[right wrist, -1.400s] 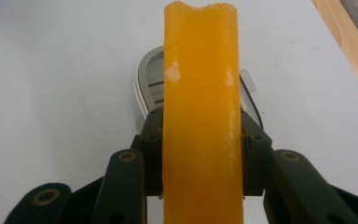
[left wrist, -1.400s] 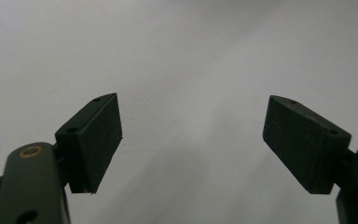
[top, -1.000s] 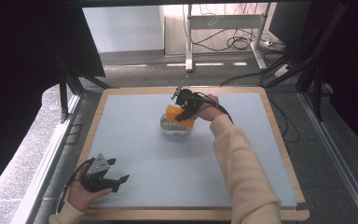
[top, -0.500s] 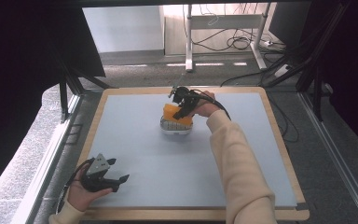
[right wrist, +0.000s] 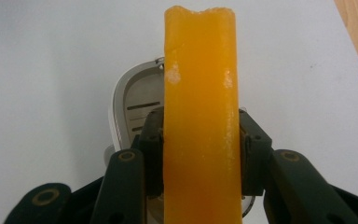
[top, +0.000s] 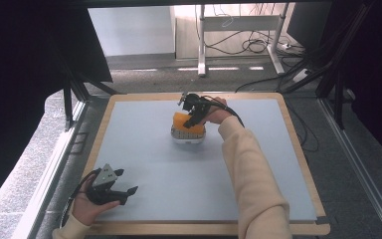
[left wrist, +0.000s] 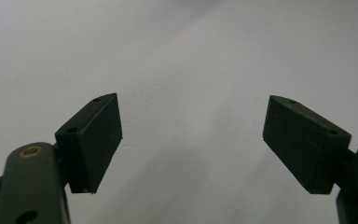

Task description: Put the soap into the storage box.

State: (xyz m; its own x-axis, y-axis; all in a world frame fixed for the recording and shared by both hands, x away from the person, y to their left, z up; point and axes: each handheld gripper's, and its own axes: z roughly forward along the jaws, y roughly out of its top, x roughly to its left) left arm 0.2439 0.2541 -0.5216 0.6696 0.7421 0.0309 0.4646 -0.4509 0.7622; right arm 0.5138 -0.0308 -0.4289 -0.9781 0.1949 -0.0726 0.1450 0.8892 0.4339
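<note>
While the right tool (top: 193, 115) stays clamped on the orange slab (right wrist: 200, 116), nothing has shifted.

Your right gripper (top: 193, 117) holds the slab (top: 181, 120) just above the container (top: 188, 135) at the table's (top: 258, 149) far middle; your left gripper (top: 122, 184) sits well apart, at the near left corner.

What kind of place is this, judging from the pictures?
Probably a lab or workshop set up for recording. A wood-framed table with a plain grey top stands between dark curtains, and beyond it loose cables lie on the floor under a metal desk frame.
</note>
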